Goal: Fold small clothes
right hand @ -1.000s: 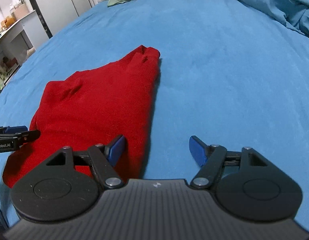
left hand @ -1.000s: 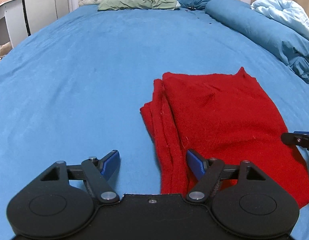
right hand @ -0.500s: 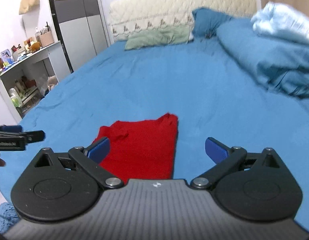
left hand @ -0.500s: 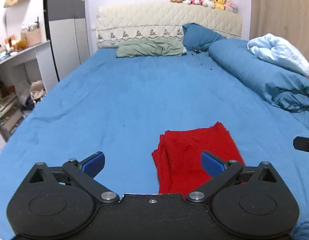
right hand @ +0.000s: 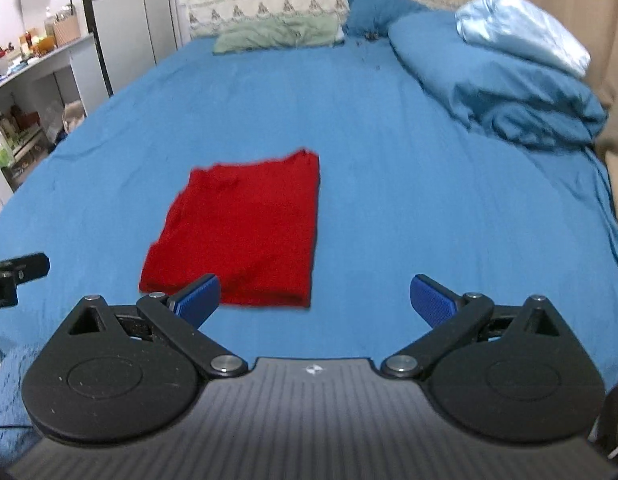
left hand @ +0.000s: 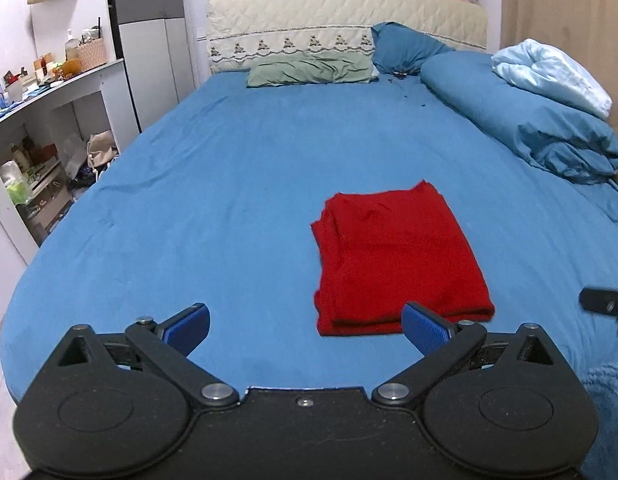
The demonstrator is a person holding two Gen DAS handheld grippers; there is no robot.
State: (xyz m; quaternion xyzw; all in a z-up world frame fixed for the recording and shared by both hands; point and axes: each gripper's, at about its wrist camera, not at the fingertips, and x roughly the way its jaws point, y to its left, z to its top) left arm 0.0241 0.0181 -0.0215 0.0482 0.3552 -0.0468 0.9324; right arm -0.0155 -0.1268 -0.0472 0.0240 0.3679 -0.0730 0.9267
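Observation:
A red garment (left hand: pixel 397 260) lies folded into a flat rectangle on the blue bed sheet (left hand: pixel 229 184), near the foot of the bed. In the right wrist view the same red garment (right hand: pixel 245 232) sits ahead and to the left. My left gripper (left hand: pixel 305 326) hangs open above the sheet, pulled back from the garment, with nothing between its blue pads. My right gripper (right hand: pixel 315 296) is likewise open and empty, short of the garment's near edge. Each gripper's tip shows at the edge of the other's view: the right gripper (left hand: pixel 605 304) and the left gripper (right hand: pixel 17 276).
A rolled blue duvet (left hand: pixel 521 120) with a pale blue blanket (left hand: pixel 549 72) lies along the right side. A green pillow (left hand: pixel 309 70) and blue pillow (left hand: pixel 405 48) rest at the headboard. White shelves (left hand: pixel 49 128) with clutter stand left of the bed.
Both grippers have pulled back and risen away from the red garment, which now looks smaller and farther. Their jaws have spread wider. The garment stays folded on the sheet.

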